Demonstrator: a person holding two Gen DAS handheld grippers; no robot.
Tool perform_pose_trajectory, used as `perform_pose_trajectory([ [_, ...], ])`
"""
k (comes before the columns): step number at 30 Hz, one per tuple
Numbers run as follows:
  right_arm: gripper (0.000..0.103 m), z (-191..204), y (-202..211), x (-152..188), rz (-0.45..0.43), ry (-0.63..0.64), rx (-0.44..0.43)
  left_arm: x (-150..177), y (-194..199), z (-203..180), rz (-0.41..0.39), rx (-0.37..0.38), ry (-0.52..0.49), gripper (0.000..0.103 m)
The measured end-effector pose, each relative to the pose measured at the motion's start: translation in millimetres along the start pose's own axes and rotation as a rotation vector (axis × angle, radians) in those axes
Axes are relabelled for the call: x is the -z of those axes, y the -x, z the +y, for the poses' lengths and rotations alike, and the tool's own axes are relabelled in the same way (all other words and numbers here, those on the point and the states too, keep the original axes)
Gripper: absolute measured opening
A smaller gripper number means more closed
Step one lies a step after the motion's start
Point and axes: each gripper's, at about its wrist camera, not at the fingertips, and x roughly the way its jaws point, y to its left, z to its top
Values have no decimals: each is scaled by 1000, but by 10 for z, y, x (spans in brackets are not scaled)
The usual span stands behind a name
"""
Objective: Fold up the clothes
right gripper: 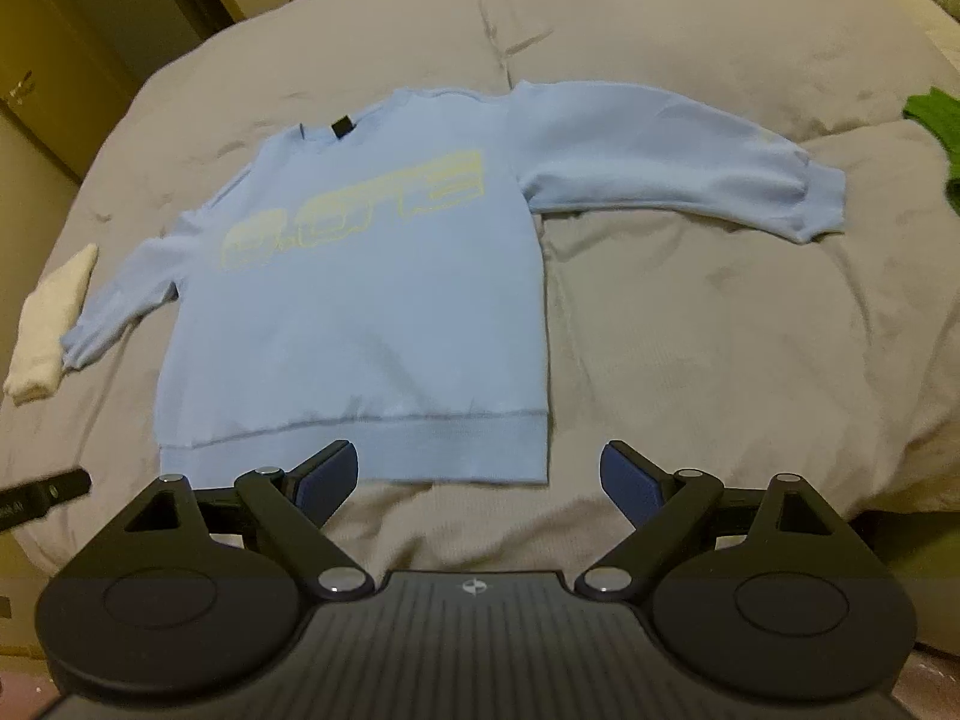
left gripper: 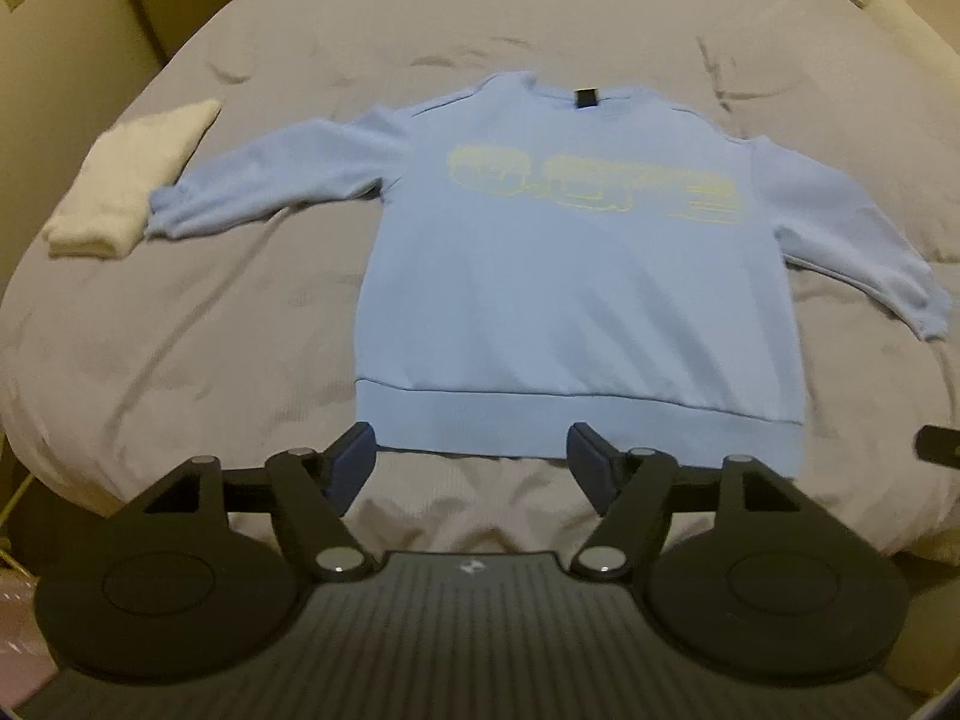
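Note:
A light blue sweatshirt (left gripper: 558,276) with a pale yellow print lies flat and face up on a grey bed (left gripper: 240,324), both sleeves spread out to the sides, its hem toward me. My left gripper (left gripper: 471,459) hangs open above the near hem, nothing between its blue pads. In the right wrist view the same sweatshirt (right gripper: 372,312) lies to the left, its right sleeve stretched far out. My right gripper (right gripper: 477,477) is open wide over the hem's right corner, holding nothing and clear of the cloth.
A folded white garment (left gripper: 129,180) lies by the left sleeve cuff, also seen as a white roll (right gripper: 51,324) at the left. A green cloth (right gripper: 939,132) lies at the bed's right edge. Cupboards stand behind the bed. The other gripper's tip (right gripper: 45,495) shows at the left.

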Motion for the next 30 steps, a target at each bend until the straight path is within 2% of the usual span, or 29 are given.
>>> perform_pose_trajectory([
  [4,90,22,171,181,-6,29,12,78,210,-82,-33,-25,-40,74],
  [9,91,88,306,307,-20,57,43,161,356,-88,-51,-17,-30,76],
  [13,91,111,368,349,-38,59,53,223,439,-73,-64,-15,-25,78],
  [15,101,128,398,372,-49,63,53,256,474,-60,-69,-14,-23,79],
  [30,101,174,504,424,-69,76,97,332,583,32,-90,-32,-26,86],
])
